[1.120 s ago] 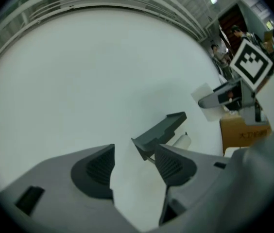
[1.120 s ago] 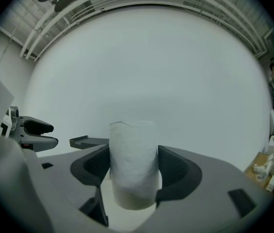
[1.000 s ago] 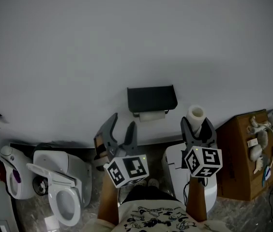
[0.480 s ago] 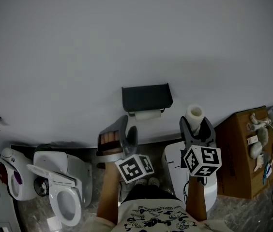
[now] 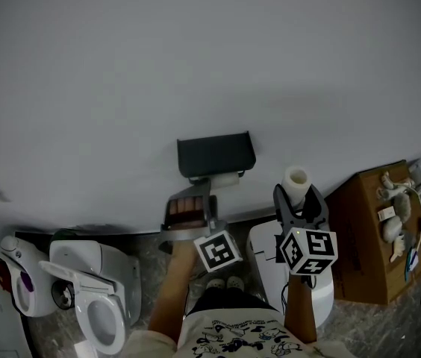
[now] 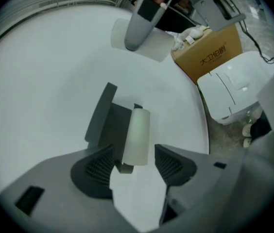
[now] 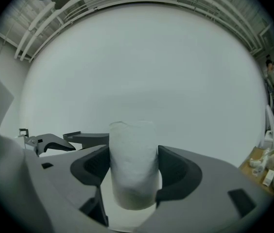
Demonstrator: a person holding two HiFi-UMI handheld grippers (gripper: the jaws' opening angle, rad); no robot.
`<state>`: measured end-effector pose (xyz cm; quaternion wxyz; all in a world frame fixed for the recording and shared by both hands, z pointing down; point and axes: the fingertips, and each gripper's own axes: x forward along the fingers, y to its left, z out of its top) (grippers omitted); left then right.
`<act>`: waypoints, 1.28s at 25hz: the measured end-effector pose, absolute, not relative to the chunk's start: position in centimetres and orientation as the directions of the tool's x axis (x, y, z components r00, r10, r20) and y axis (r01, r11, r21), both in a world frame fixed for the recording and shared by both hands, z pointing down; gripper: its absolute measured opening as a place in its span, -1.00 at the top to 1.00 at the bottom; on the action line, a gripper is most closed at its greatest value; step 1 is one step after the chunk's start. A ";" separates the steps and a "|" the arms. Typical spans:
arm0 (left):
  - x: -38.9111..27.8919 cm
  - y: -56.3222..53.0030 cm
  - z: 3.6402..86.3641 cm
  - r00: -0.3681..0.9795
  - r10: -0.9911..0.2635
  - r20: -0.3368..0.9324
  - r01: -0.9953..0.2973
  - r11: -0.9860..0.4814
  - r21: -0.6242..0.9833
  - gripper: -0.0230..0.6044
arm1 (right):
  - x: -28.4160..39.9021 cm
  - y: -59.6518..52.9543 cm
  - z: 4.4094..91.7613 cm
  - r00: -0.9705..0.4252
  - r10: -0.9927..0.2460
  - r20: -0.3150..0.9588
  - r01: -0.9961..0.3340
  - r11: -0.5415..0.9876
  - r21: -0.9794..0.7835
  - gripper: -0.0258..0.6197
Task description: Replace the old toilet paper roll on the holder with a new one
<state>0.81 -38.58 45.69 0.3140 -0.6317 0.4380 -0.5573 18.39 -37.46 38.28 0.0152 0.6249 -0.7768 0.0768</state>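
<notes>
Nothing is swapped yet, I'd say: the old roll [image 6: 137, 136] sits on the holder [image 5: 215, 154], with the left gripper [image 6: 133, 164] wide open at its 6 o'clock. At 4 o'clock, the right gripper [image 5: 297, 195] clamps the new roll [image 5: 295, 177].

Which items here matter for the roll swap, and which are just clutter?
Job: holder; old roll on it; new roll, clamped in right tool; left tool, open at the old roll.
Clutter: toilet; cardboard box; white lidded container.

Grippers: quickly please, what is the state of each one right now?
Left gripper: open, pointed at the old roll on the holder, nothing gripped.
Right gripper: shut on the new roll.
</notes>
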 end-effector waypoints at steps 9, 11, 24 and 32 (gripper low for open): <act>2.7 -40.9 47.5 -0.002 -0.903 0.430 -0.152 -0.425 -0.892 0.12 | 19.7 -38.0 38.6 -0.202 -0.971 0.128 -0.977 0.190 -0.102 -0.04; 3.3 -41.0 48.2 0.015 -0.886 0.463 -0.168 -0.459 -0.872 0.12 | 19.9 -38.1 38.8 -0.200 -0.971 0.132 -0.977 0.187 -0.103 -0.04; 2.9 -42.4 46.9 -0.036 -0.925 0.378 -0.108 -0.373 -0.922 0.25 | 21.1 -38.9 39.1 -0.181 -0.974 0.138 -0.980 0.167 -0.109 -0.04; 3.7 -42.5 46.6 -0.010 -0.925 0.381 -0.140 -0.376 -0.916 0.27 | 21.0 -39.0 39.3 -0.176 -0.974 0.141 -0.981 0.162 -0.106 -0.04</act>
